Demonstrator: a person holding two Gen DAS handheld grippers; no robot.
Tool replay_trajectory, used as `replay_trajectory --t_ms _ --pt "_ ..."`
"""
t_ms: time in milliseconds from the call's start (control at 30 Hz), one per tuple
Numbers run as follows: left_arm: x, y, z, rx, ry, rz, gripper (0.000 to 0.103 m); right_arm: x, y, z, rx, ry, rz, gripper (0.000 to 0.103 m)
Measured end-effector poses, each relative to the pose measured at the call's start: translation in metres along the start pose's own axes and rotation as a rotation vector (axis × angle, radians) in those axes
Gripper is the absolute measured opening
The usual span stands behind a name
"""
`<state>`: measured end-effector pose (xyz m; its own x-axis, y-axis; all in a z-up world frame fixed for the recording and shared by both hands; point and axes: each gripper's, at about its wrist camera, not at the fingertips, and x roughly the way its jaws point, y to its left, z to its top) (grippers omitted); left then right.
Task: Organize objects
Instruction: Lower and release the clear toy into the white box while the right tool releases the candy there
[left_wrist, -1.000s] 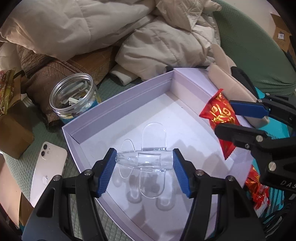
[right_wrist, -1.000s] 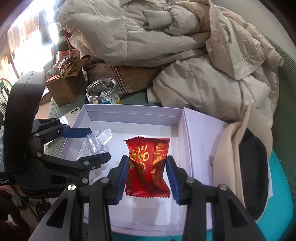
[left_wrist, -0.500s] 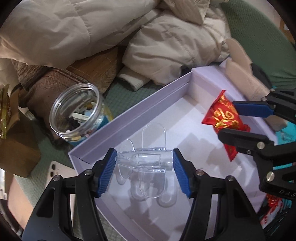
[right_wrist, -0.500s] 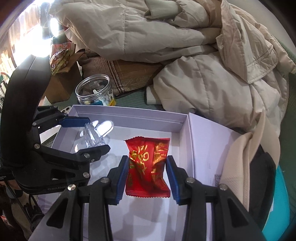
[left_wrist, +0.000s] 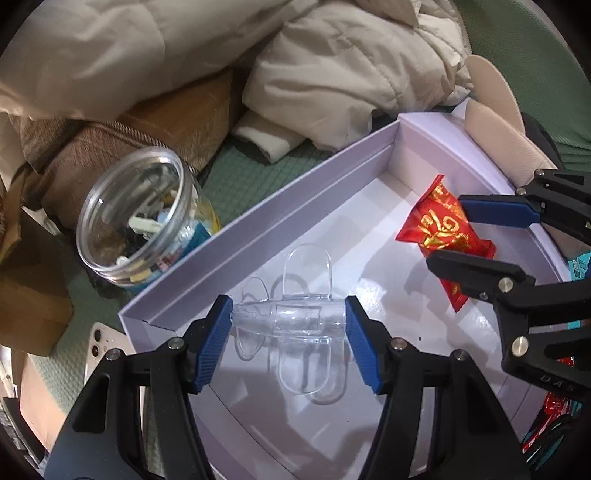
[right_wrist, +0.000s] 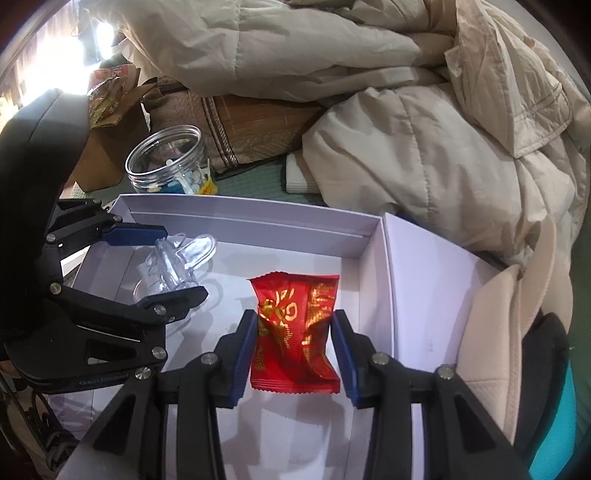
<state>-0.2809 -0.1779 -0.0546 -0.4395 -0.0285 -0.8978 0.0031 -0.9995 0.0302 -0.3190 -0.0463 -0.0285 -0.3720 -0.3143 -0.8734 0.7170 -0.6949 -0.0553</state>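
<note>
- The left gripper (left_wrist: 288, 325) is clamped on a clear plastic toy (left_wrist: 295, 317), a see-through piece shaped like a small plane, with both blue pads pressed on its ends.
- The right gripper (right_wrist: 295, 350) is clamped on a red packet (right_wrist: 295, 332), a foil snack wrapper with gold lettering, pinched at its sides.
- Both items hang over the inside of a white box (left_wrist: 258, 236), an open, shallow cardboard box lying on a green mat (left_wrist: 240, 173).
- Compared with a second ago, both grippers have come lower and nearer the box floor; the box now fills more of each view and the far wall sits closer.
- Neither grip has changed over that second: the toy and the packet sit between the pads just as before.
- In the left wrist view the toy's faint shadow lies close beneath it on the box floor, so it appears to be just above the floor, not yet resting on it.
- The toy is on the left side of the box and the packet on the right, well apart.
- A clear jar (left_wrist: 140, 218) of small bits stands just outside the box's far wall, and a white phone (left_wrist: 103, 350) lies by the near left corner.
- Beige coats (right_wrist: 406, 129) are heaped behind the box.
- Judged from this, both items are about to be set down in the box; the likely next move is to loosen both grips.
</note>
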Motion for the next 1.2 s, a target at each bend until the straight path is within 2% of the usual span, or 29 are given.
replay_trajectory --t_ms 233,500,800,1033,1200 --pt "0.0 -0.002 -0.001 0.004 0.008 0.011 0.06 0.008 -0.001 -0.003 0.004 0.021 0.012 0.041" --pt "0.0 -0.003 -0.002 -0.004 0.003 0.013 0.06 0.021 0.003 -0.007 -0.018 0.054 -0.021 0.041" --pt "-0.003 -0.003 -0.002 -0.028 0.018 0.032 0.061 0.025 0.004 -0.009 -0.03 0.073 -0.03 0.047" --pt "-0.011 -0.003 -0.006 -0.049 0.011 0.033 0.061 0.018 0.001 -0.013 -0.021 0.066 -0.038 0.049" --pt "-0.023 -0.004 -0.005 -0.039 -0.011 0.068 0.061 0.006 0.004 -0.014 -0.027 0.037 -0.061 0.05"
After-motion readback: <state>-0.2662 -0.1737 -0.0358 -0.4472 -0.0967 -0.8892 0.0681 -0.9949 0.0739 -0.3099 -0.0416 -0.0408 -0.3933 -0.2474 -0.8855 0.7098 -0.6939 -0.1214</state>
